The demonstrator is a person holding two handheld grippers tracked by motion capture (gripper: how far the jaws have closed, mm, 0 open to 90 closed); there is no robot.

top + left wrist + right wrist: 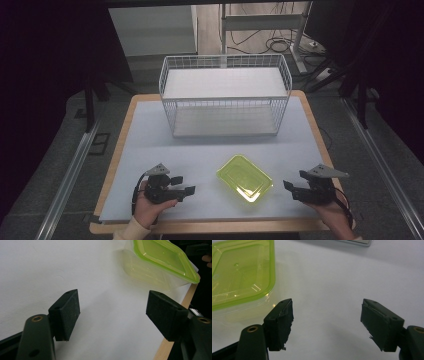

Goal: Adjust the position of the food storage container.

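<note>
A clear plastic container with a lime-green lid (pixel 245 177) lies flat on the white table top, near the front, between my two grippers. My left gripper (pixel 189 190) rests low at the front left and points right toward the container (pixel 160 262); its jaws stand wide apart with nothing between them. My right gripper (pixel 288 185) sits at the front right, pointing left, also open and empty. In the right gripper view the container (pixel 239 272) lies just beyond the left jaw.
A white wire basket (pixel 225 95) stands at the back middle of the table (pixel 150 145), its open top up. The table's wooden edge (pixel 172 340) runs close to my left gripper. Cables and a metal frame lie on the floor behind.
</note>
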